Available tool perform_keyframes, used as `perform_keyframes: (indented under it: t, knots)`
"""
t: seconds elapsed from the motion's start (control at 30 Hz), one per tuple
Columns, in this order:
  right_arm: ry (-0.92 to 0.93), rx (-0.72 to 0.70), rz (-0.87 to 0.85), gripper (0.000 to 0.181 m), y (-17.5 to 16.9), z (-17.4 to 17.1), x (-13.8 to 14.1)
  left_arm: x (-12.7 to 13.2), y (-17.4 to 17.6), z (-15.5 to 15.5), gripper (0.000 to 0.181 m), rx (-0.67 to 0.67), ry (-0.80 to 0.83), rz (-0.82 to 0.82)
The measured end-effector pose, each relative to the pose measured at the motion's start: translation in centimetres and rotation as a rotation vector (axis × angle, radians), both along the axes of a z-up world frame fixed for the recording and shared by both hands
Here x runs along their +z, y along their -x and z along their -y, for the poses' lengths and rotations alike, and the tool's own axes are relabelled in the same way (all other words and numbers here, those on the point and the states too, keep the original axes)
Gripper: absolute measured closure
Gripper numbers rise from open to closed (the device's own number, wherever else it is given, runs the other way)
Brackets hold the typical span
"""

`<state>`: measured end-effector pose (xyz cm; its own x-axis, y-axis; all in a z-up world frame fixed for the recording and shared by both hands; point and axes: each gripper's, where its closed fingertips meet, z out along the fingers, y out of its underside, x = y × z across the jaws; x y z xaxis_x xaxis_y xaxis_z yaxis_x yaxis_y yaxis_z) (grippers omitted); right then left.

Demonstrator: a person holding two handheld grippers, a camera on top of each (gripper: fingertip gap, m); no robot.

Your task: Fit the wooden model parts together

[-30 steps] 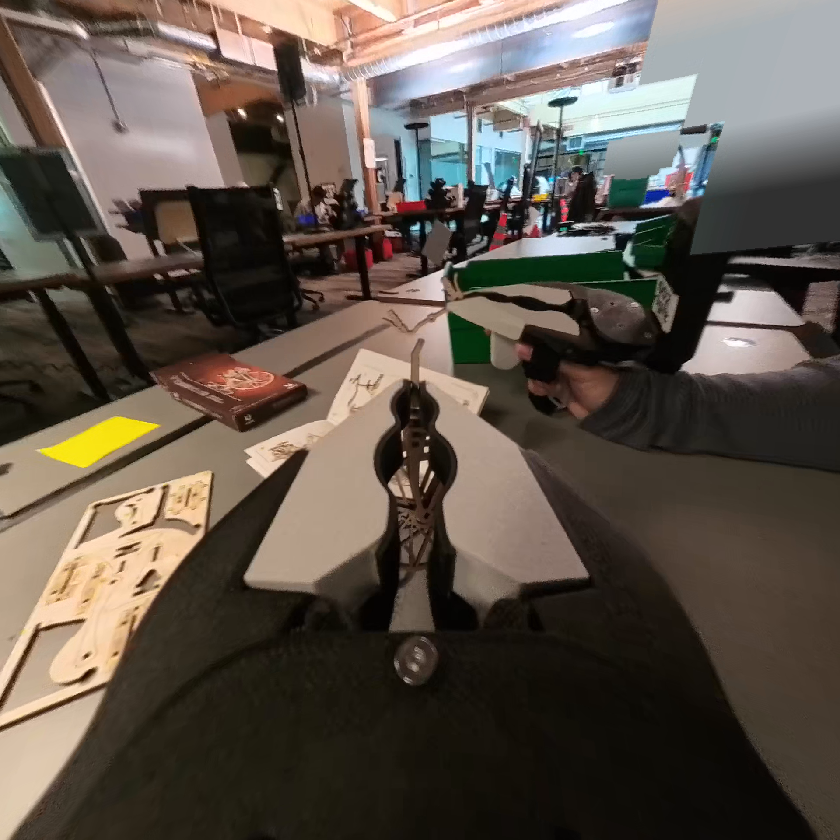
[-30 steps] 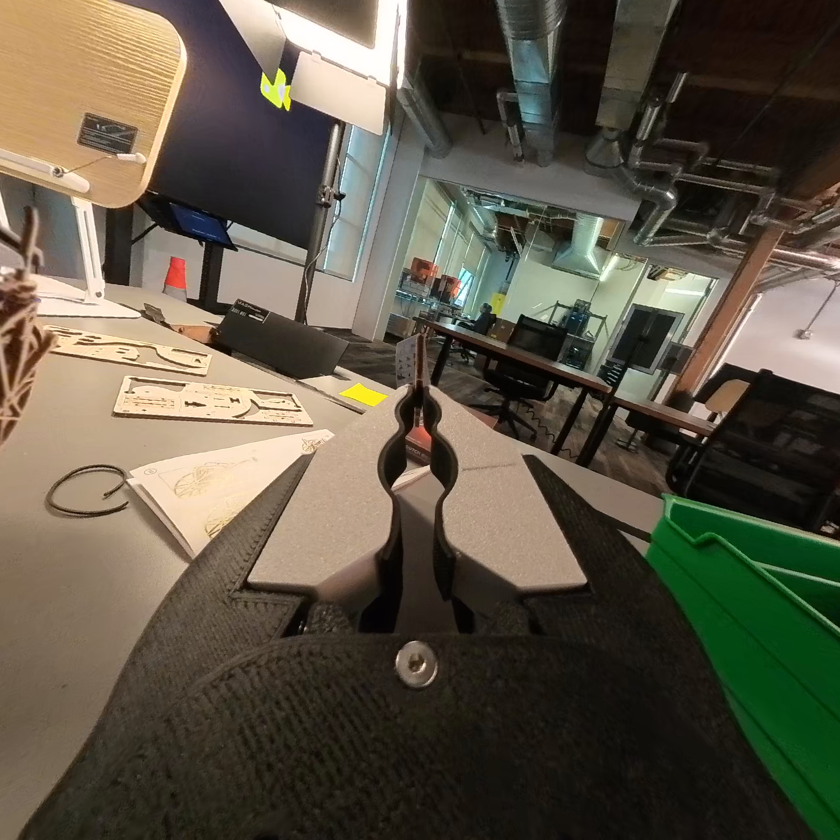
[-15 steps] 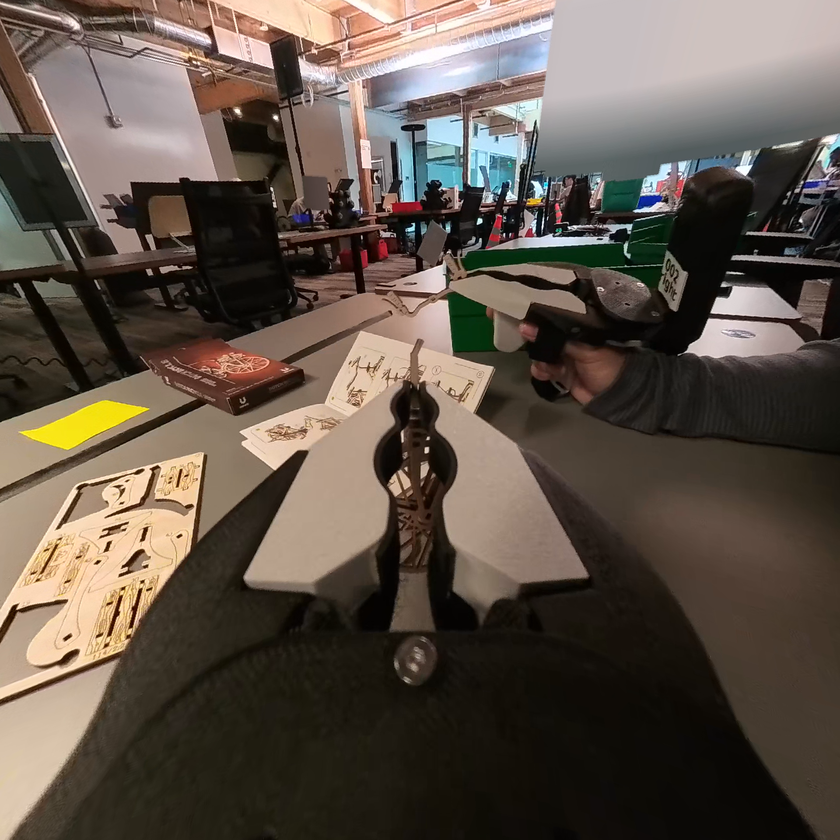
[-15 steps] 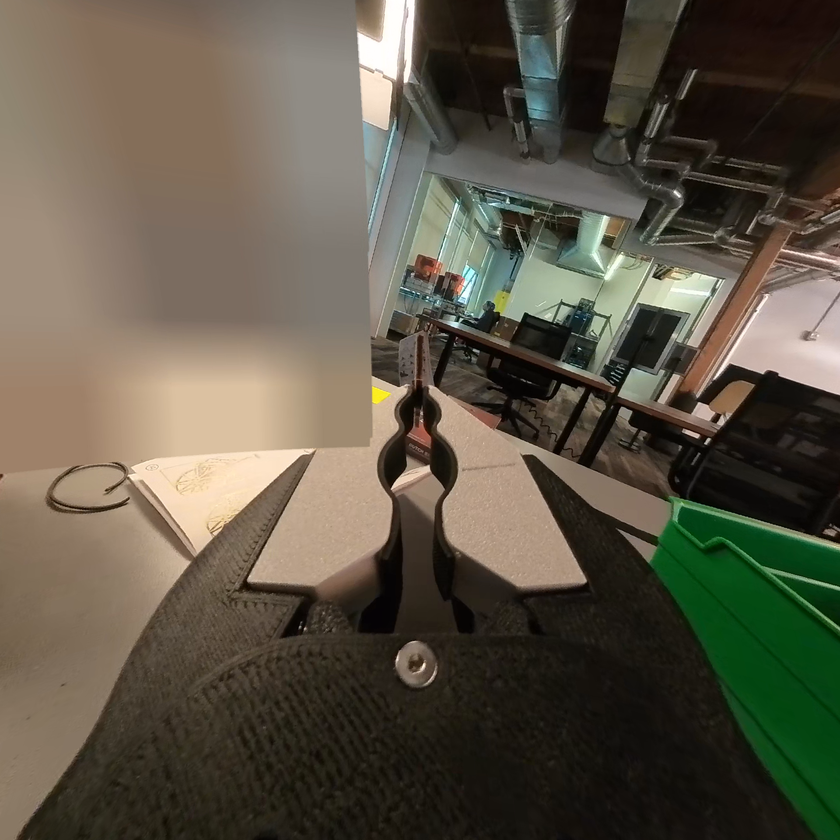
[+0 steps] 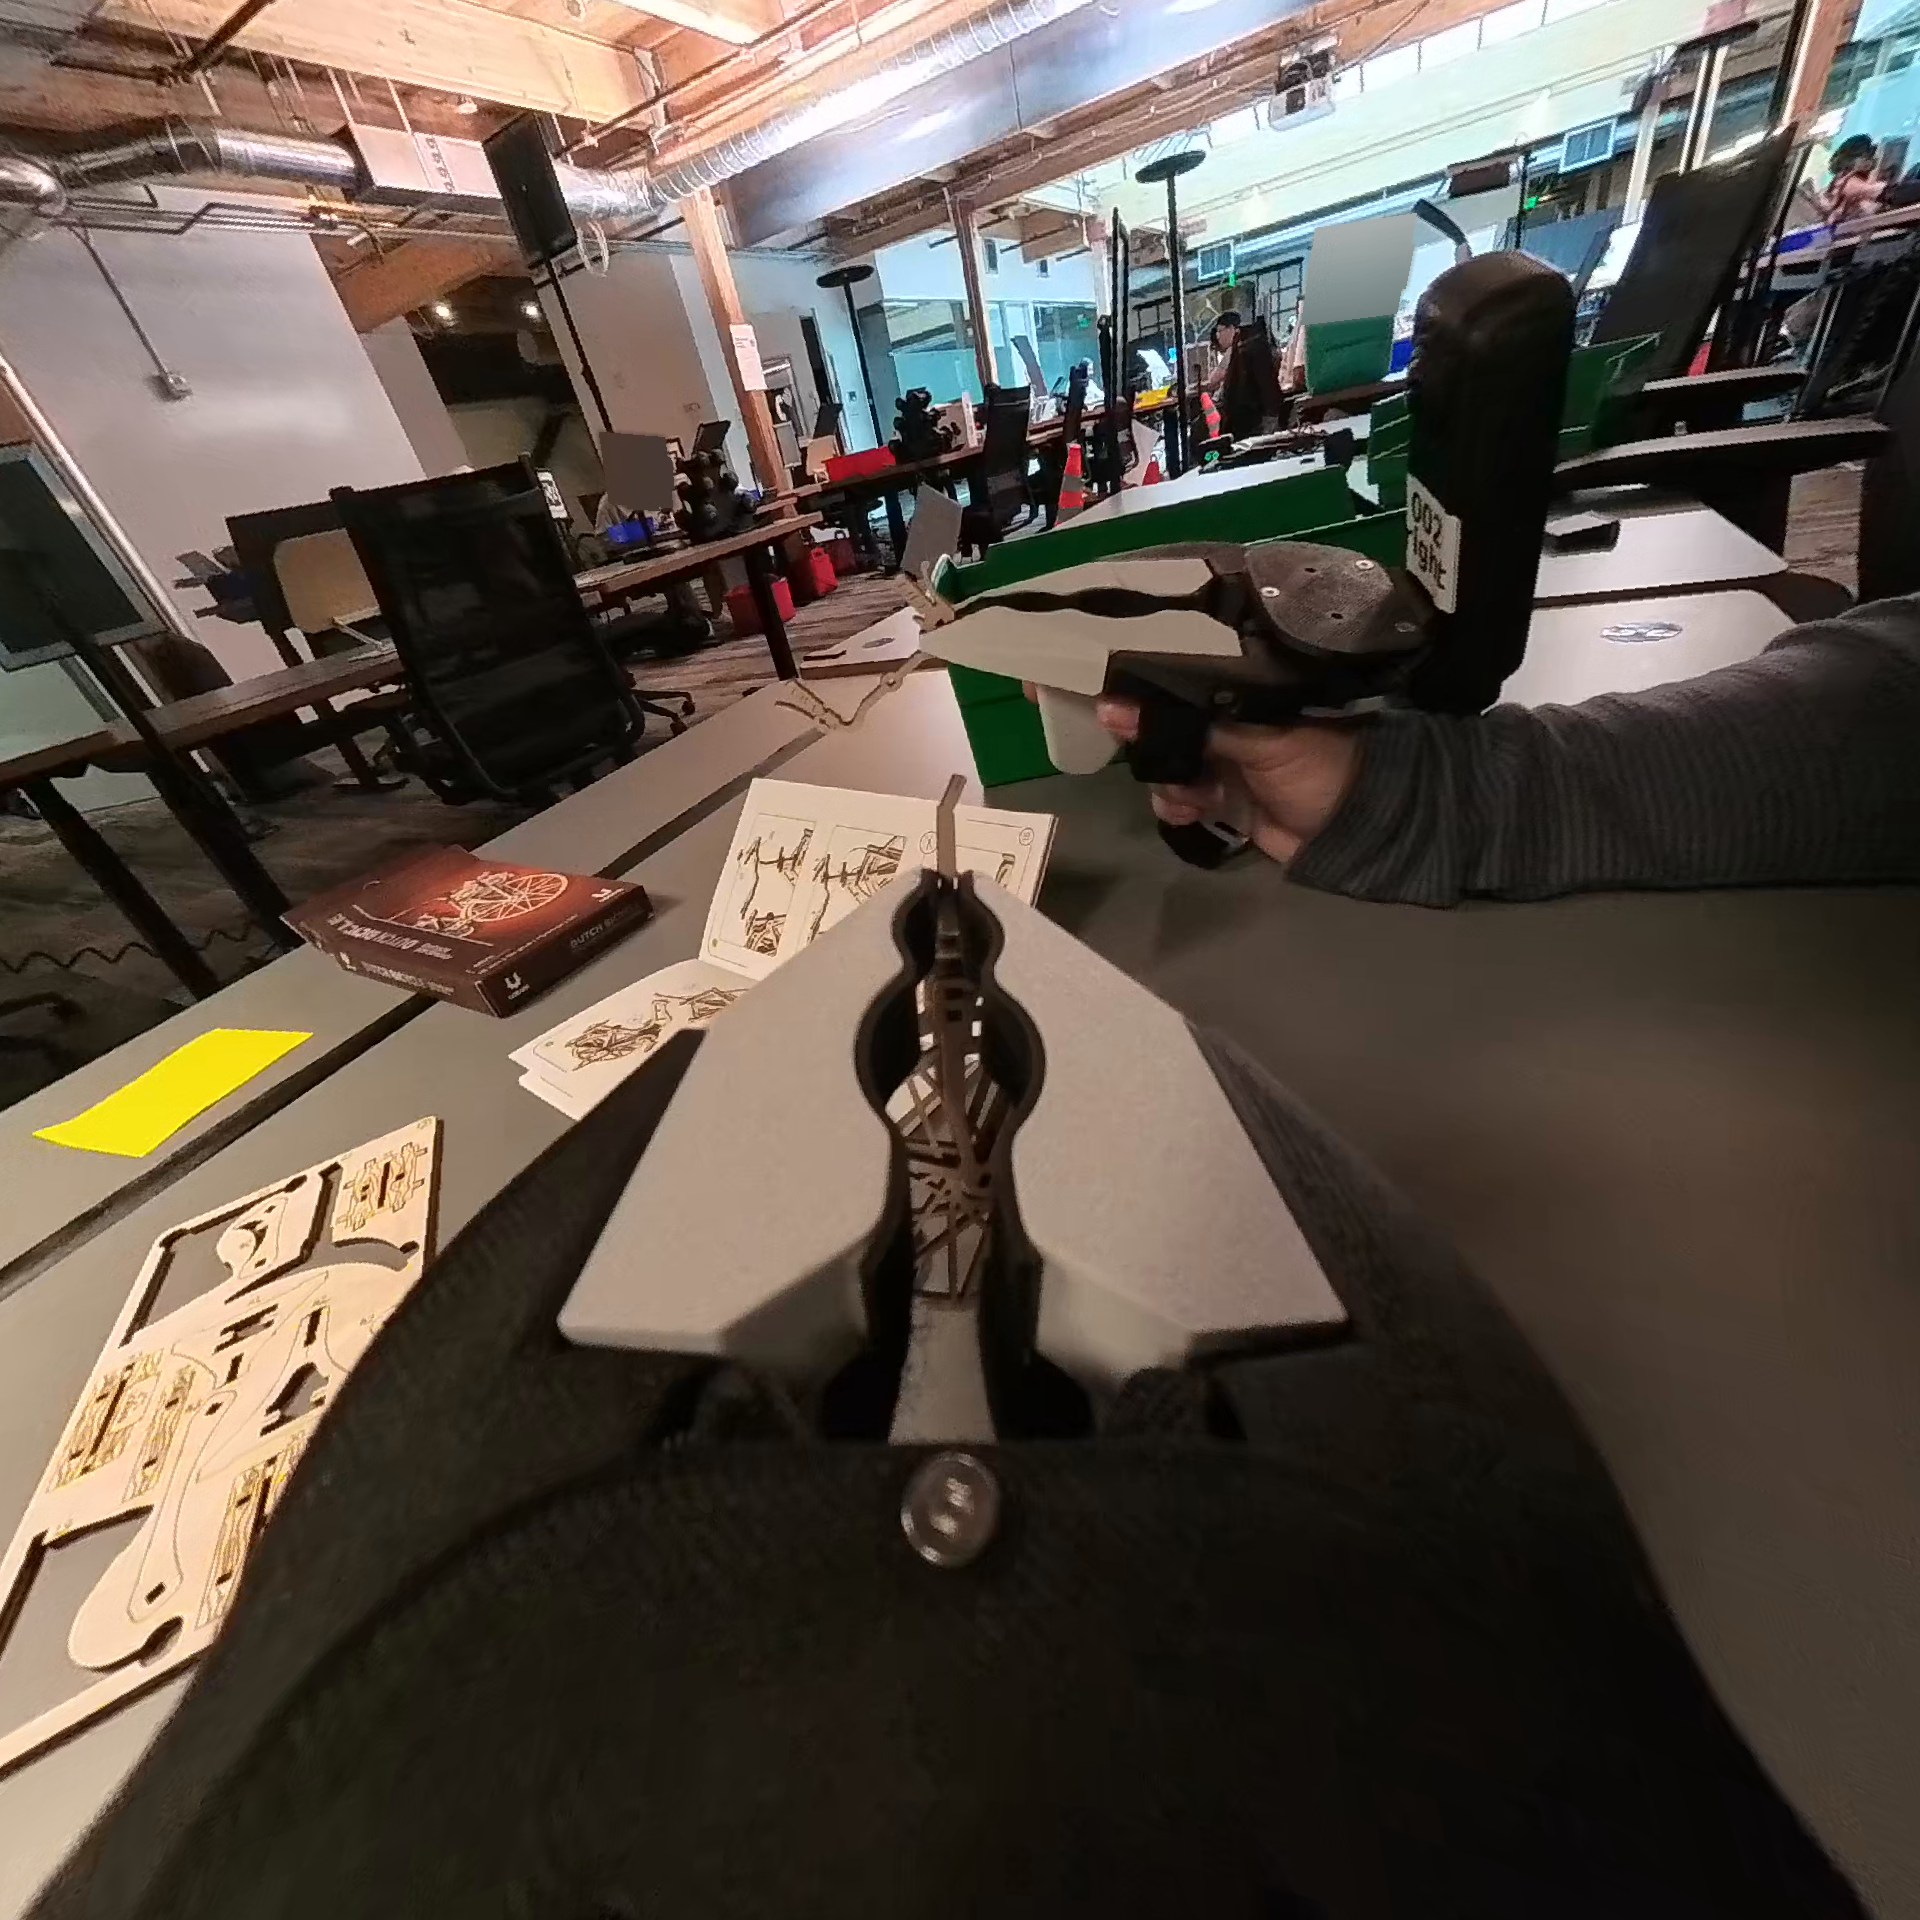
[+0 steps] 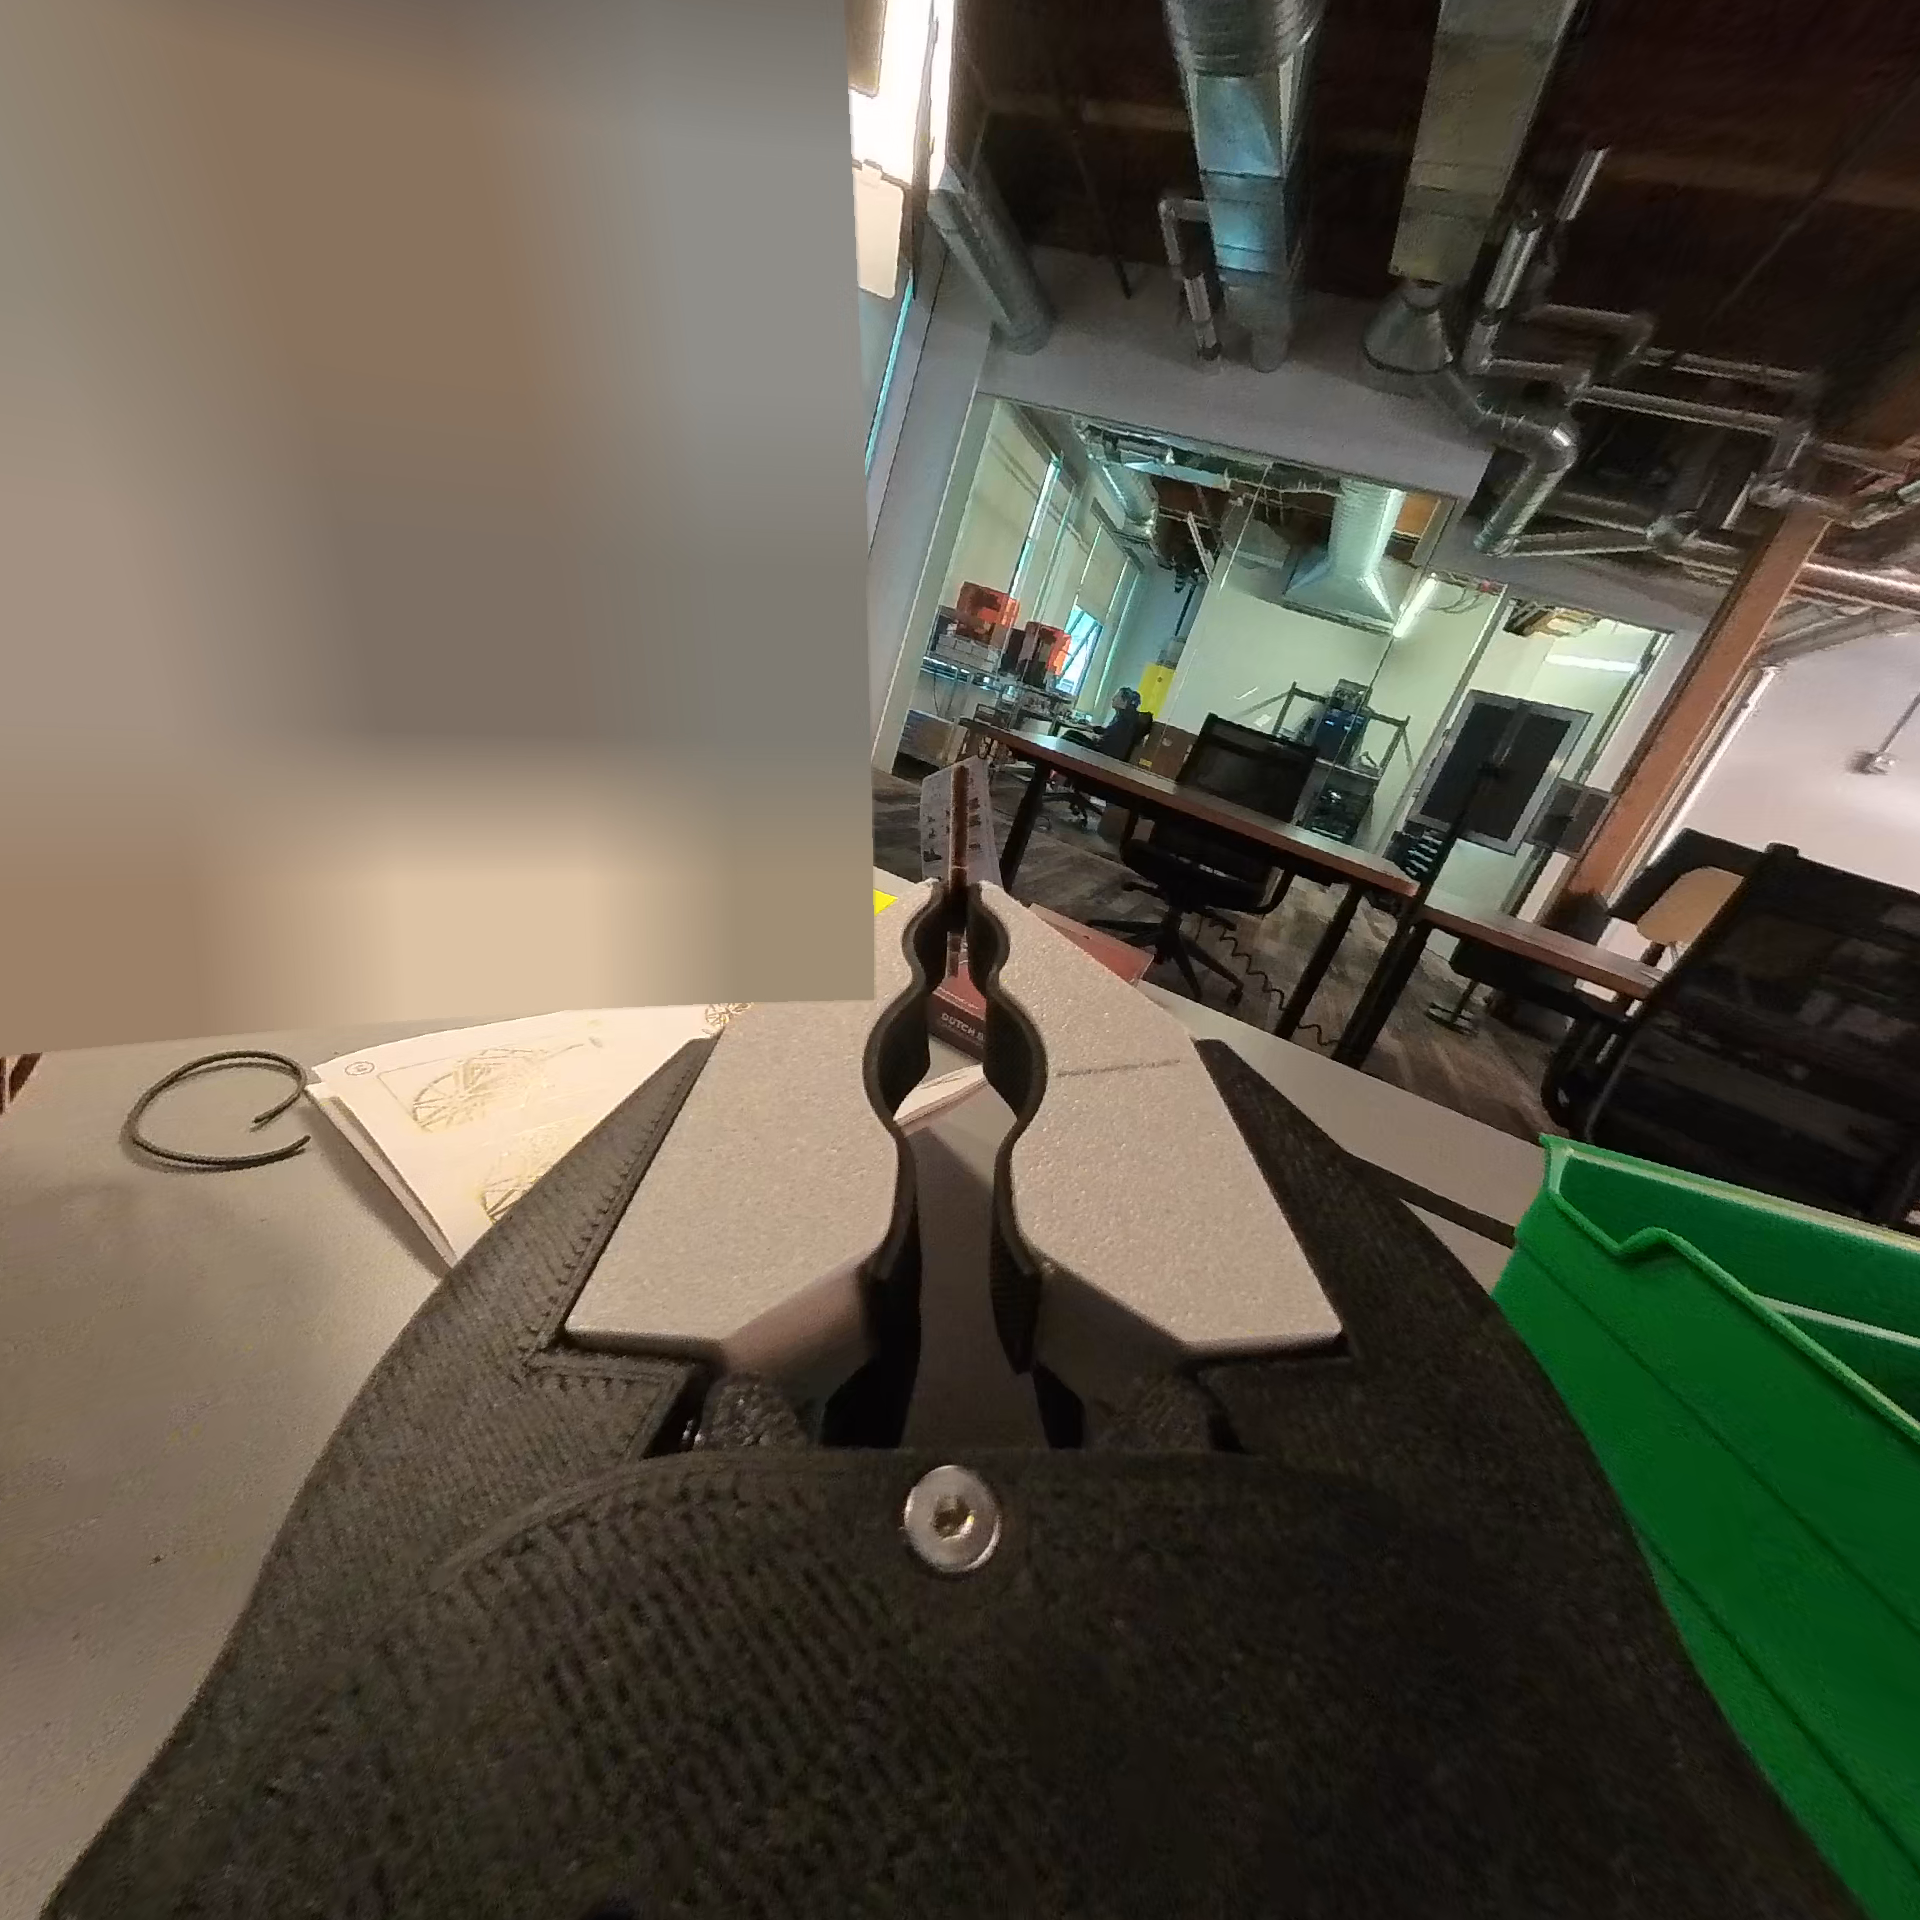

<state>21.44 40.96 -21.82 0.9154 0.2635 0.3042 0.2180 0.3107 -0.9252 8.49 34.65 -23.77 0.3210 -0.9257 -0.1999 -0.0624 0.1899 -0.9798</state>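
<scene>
Left gripper (image 5: 948, 883) clamped on spoked wooden wheel part (image 5: 948, 1101), frame centre. Right gripper (image 6: 961, 894) clamped on thin wooden strip (image 6: 961, 831), centre; seen upper right in left view, above grey tabletop (image 5: 1558, 1091).

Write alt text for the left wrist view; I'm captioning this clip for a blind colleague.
The left tool is shut on a thin wooden wheel piece above a grey table. Ahead, a hand holds the right tool, gripping a small wooden part; an instruction booklet lies between them.
</scene>
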Motion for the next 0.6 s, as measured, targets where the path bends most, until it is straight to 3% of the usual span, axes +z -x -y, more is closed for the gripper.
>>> perform_keyframes:
  t: [0.6]
  knots:
    - [0.001,0.006,0.008,0.181,0.16,-0.04,-0.02,-0.43,-0.18,-0.19,0.179,0.004,0.007,-0.024]
